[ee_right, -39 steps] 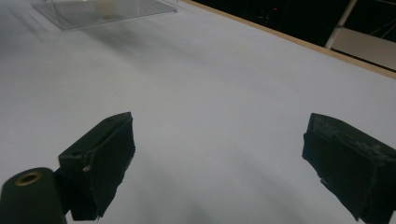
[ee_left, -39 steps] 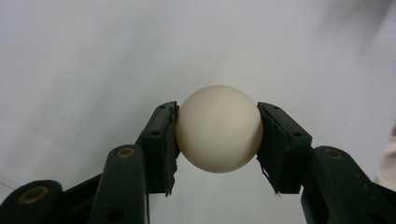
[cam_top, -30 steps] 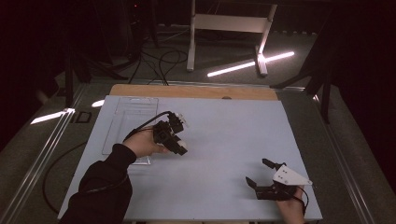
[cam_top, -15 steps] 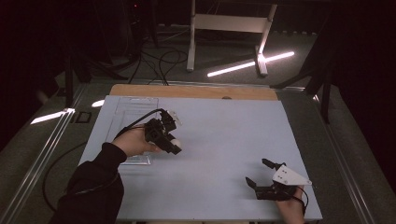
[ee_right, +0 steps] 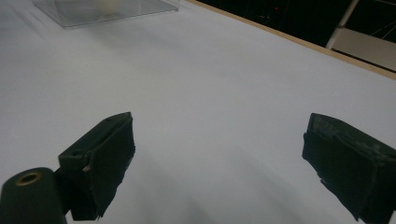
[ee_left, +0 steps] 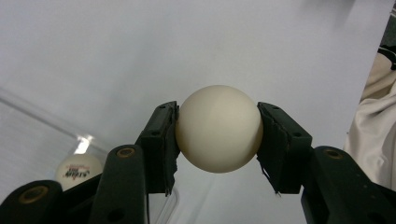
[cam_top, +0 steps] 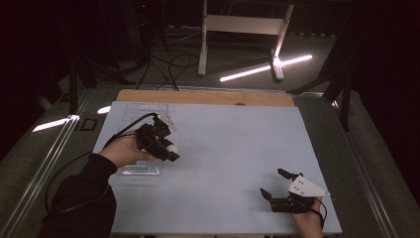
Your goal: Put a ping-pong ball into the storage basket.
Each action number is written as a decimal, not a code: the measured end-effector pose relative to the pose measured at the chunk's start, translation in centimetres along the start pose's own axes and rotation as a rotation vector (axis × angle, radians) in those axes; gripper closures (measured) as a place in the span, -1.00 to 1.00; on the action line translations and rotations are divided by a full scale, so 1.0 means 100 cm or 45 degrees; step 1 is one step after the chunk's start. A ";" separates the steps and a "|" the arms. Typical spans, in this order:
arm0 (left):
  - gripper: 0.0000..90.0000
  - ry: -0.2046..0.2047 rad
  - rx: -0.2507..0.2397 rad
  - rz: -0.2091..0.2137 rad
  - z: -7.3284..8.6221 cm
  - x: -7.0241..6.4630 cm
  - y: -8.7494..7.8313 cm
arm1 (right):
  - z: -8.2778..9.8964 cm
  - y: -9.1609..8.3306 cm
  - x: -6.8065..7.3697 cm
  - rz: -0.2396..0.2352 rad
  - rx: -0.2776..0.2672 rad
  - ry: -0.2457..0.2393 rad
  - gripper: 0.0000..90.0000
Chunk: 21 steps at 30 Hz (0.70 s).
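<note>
A cream table-tennis ball [ee_left: 218, 128] is clamped between the two black pads of my left gripper [ee_left: 217, 140]. In the high view that gripper [cam_top: 169, 148] hovers over the right edge of a clear plastic tray [cam_top: 140, 169] on the white tabletop, with the ball [cam_top: 173, 148] at its tip. A second ball [ee_left: 78, 170] with printed lettering lies in the tray below. My right gripper [cam_top: 276, 185] stands open near the table's front right; its pads [ee_right: 106, 154] hold nothing and are spread wide above the bare white surface.
The white sheet [cam_top: 237, 148] covers a table with a wooden strip [cam_top: 208, 97] along the far edge. The clear tray [ee_right: 107, 10] lies far off in the right gripper view. A white frame stand [cam_top: 242, 29] and cables sit on the dark floor beyond.
My left gripper with the ball has drifted slightly left and toward the tray's right edge. The right gripper has stayed put and open.
</note>
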<state>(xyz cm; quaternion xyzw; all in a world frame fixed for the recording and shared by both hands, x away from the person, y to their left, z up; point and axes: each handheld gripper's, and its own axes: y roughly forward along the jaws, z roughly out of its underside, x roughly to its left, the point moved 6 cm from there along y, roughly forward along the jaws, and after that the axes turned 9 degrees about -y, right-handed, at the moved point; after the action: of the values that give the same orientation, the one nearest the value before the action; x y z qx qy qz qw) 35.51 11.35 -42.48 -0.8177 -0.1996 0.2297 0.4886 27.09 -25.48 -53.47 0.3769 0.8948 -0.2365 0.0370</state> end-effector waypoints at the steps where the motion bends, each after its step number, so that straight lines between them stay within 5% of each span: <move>1: 0.16 0.000 -0.003 -0.013 0.002 0.002 -0.002 | 0.000 0.000 0.000 -0.001 -0.001 -0.002 -0.79; 21: 0.16 -0.116 -0.027 -0.071 0.044 0.034 -0.023 | 0.000 0.001 0.001 -0.005 0.007 0.000 -0.79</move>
<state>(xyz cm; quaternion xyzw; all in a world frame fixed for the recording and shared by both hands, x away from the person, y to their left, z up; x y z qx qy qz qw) 35.53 17.35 -42.92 -0.8056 -0.2469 0.2508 0.4767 27.10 -25.33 -53.58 0.3752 0.8949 -0.2390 0.0357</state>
